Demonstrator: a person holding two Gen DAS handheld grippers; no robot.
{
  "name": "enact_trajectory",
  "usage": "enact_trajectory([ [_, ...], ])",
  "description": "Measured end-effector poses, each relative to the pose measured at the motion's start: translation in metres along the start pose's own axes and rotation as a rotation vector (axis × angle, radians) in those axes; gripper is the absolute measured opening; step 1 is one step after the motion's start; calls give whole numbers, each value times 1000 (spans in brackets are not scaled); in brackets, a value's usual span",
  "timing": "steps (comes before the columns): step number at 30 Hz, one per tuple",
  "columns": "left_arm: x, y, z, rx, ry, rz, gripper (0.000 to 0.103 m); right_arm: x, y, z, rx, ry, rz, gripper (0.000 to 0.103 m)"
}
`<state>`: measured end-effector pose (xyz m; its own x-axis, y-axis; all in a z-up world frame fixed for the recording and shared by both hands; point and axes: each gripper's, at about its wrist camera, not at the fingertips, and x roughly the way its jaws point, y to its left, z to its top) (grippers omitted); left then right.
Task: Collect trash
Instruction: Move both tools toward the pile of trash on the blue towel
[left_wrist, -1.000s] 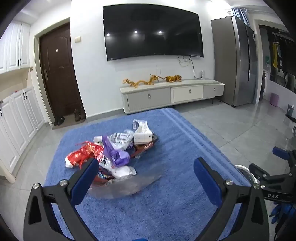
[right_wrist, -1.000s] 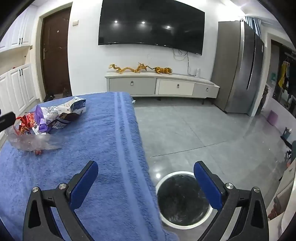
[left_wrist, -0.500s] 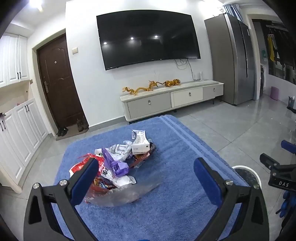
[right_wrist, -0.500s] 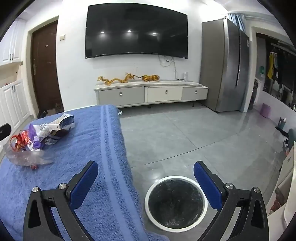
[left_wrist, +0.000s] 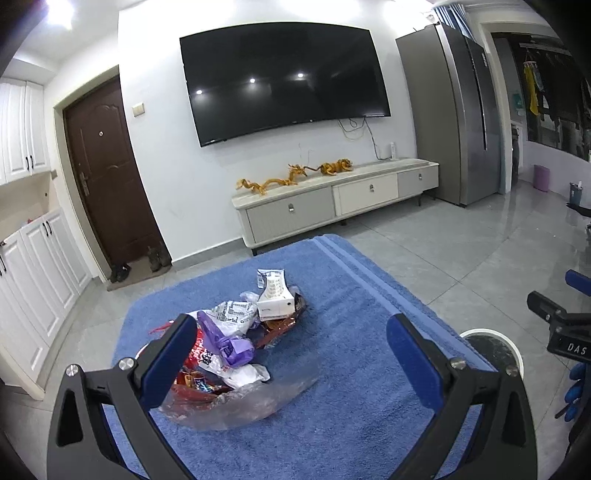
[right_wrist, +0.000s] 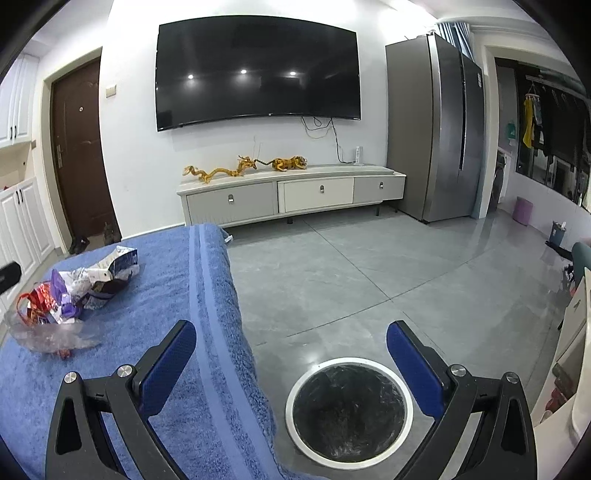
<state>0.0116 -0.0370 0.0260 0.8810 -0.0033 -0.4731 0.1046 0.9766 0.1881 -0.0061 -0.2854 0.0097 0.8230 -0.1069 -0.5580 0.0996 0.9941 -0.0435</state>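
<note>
Both the left claw (left_wrist: 291, 347) and right claw (right_wrist: 291, 352) gape wide, holding nothing. A heap of crumpled wrappers and clear plastic (left_wrist: 236, 343) lies on the blue-towelled desk (left_wrist: 351, 406); the white-rimmed round black bin (right_wrist: 349, 408) stands on the floor beside it.

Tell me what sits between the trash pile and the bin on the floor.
Only bare blue towel and its striped edge separate the trash pile from the bin. The right wrist view shows it, with the open right claw above the bin.

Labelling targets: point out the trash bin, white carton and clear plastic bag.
trash bin (right_wrist: 349, 408), right wrist view, dark liner inside rim
white carton (left_wrist: 275, 304), left wrist view, front face
clear plastic bag (left_wrist: 255, 402), left wrist view, crumpled middle
</note>
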Motion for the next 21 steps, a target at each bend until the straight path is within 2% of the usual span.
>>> enact_trajectory([
  [6, 14, 15, -3, -40, -10, 30, 103, 9, 5, 6, 22, -14, 43, 103],
  [12, 22, 52, -4, -105, 9, 63, 103, 20, 19, 17, 9, -12, 81, 103],
  [17, 20, 112, -8, -193, 17, 164, 103, 27, 35, 27, -7, -6, 123, 103],
  [21, 21, 156, -22, -251, 48, 237, 103, 39, 60, 31, -54, 32, 209, 103],
])
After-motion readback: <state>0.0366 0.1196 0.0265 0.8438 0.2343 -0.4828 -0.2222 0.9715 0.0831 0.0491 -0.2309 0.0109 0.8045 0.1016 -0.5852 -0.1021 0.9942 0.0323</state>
